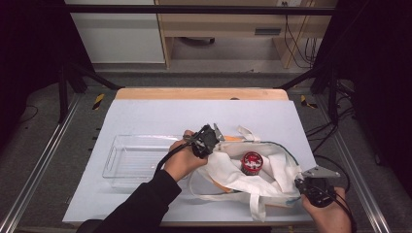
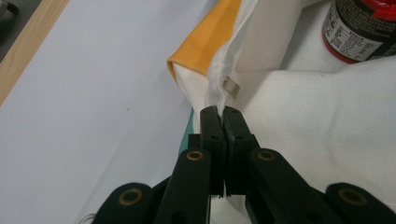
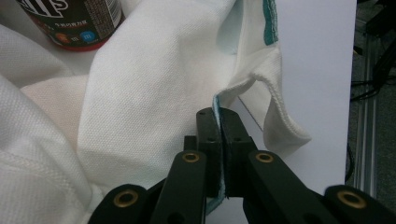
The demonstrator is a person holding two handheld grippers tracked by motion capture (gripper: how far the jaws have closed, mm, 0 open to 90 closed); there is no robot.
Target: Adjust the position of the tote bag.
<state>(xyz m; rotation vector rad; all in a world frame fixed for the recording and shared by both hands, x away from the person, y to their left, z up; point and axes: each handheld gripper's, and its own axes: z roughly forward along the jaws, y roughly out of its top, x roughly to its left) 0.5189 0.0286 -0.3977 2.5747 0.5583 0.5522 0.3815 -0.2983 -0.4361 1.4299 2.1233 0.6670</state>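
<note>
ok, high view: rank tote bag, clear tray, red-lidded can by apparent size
1. White tote bag, held open at both sides by the left tongs and right tongs
2. Clear tray, a bit smaller in spread
3. Red-lidded can, by far the smallest, inside the bag

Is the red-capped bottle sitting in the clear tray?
No, the bottle sits on the white bag, to the right of the clear tray, which holds nothing in the high view.

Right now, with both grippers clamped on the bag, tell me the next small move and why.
Probably draw the left gripper and right gripper slightly apart. Both have jaws shut on the tote bag rim, and the red-lidded can sits inside the mouth; widening it would free the can.
</note>
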